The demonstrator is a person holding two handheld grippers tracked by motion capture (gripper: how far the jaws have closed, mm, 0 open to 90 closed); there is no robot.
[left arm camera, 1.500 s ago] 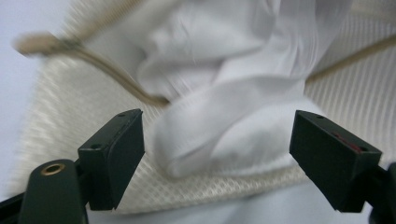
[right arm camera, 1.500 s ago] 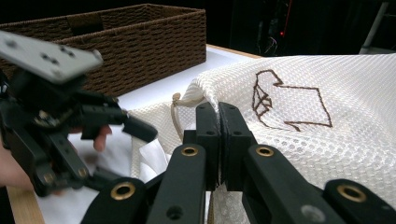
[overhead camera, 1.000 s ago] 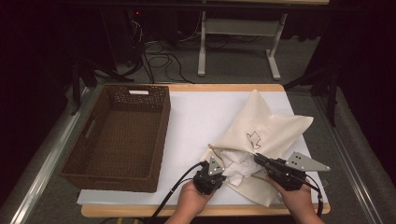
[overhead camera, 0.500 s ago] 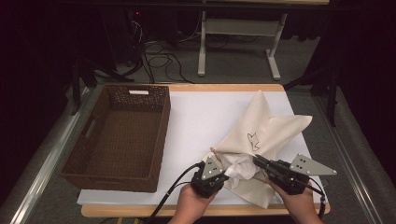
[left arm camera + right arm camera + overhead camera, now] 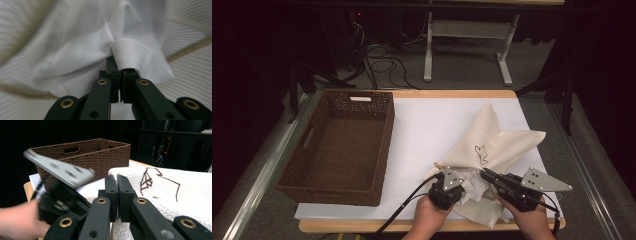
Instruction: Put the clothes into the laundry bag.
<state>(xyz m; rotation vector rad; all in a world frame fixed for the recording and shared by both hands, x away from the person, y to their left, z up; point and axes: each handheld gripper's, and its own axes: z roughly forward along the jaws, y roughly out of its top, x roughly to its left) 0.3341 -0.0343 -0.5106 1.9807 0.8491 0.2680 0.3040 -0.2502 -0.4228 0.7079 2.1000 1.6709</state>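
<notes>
The cream waffle-weave cloth with a dark embroidered outline [image 5: 492, 150] is spread, crumpled, over the 4 o'clock part of the white-covered worktop [image 5: 437, 125], its long points reaching toward 12 and 2 o'clock and its near end bunched toward the 6 o'clock edge. The stitched figure is seen clearly in the right gripper view [image 5: 152, 182], on a textured surface that sags and folds freely.

The cloth is judged light, soft and quite limp: it will drape and stretch rather than keep a shape, and it is not fragile. Its weave gives friction, so a pinch is unlikely to slip, but a single layer may be pulled out of a fold. A hemmed edge or a corner is judged the best place to take hold, since the seam is thicker there.

The left gripper [image 5: 447, 187] is seen at the bunched near end, with its jaws closed on a folded, stitched hem of the cloth [image 5: 130, 53]. The right gripper [image 5: 486, 175] lies at 3 o'clock of the left one, with its jaws pressed together on an edge of the same cloth, which is seen around and behind the tips in the right gripper view.

A dark brown woven rectangular basket with handle cut-outs [image 5: 342, 145] stands empty at the 9 o'clock side of the worktop, well apart from the cloth.
</notes>
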